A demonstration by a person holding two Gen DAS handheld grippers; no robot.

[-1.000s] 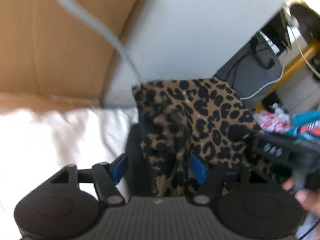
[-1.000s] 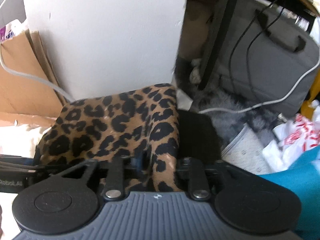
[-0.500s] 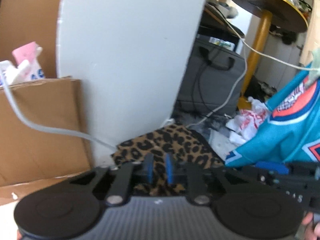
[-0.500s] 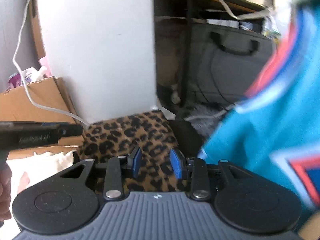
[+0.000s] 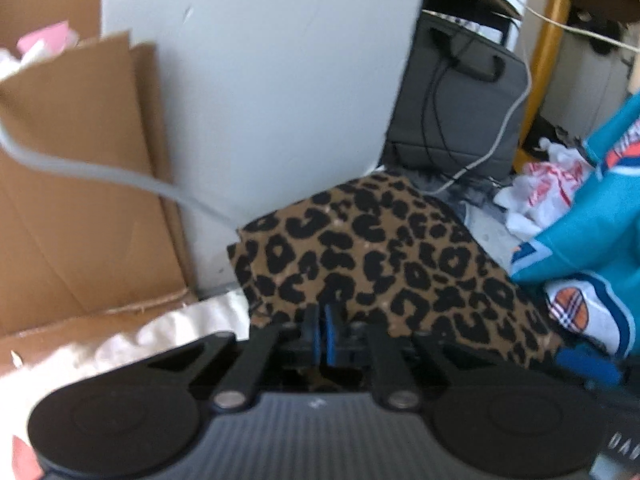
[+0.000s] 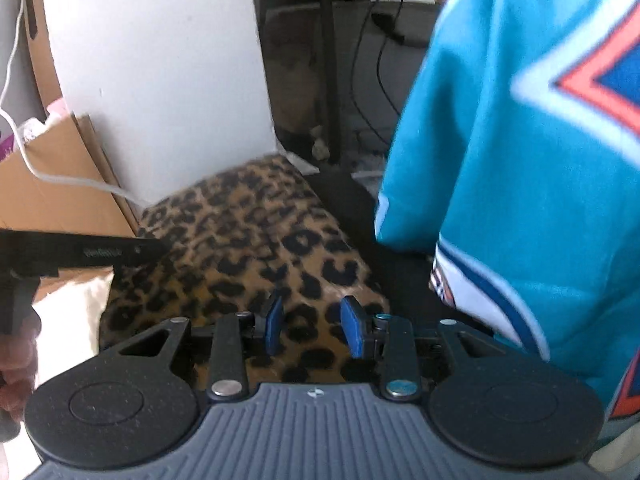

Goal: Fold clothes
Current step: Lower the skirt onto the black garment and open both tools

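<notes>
**Inspection: both grippers over the folded leopard-print garment**

Left wrist view: my left gripper point(image 5: 323, 322) sits at lower centre of the frame, its blue pads pressed together with no gap that I can make out. I see no cloth caught between them; the pads lie at the near edge of the leopard-print garment point(image 5: 380, 256), and I cannot tell whether they touch it. The garment is a folded bundle filling the middle of the frame, its far corner against the foot of a white panel point(image 5: 260, 80). A grey cable point(image 5: 100, 174) crosses from the left edge down to that corner. Cardboard point(image 5: 80, 184) stands at left, with white bedding point(image 5: 132, 340) below it. At right a teal jersey point(image 5: 592, 236) with orange and white trim hangs into the frame, partly overlapping the garment's right edge. A grey bag point(image 5: 460, 112) stands behind, upper right.

Right wrist view: my right gripper point(image 6: 314, 326) stands at lower centre with its jaws parted, a clear gap between the blue pads. Nothing is clamped; the leopard-print garment point(image 6: 248, 248) shows through the gap and lies beneath them. The teal jersey point(image 6: 520, 140) fills the right half of the frame, hanging in front of the bag and dark furniture. The body of the left gripper point(image 6: 80, 254) enters from the left edge, reaching the garment's left side, with a person's hand point(image 6: 16, 364) below it at lower left. The white panel point(image 6: 160, 72) occupies upper left, cardboard point(image 6: 60, 184) beside it.
</notes>
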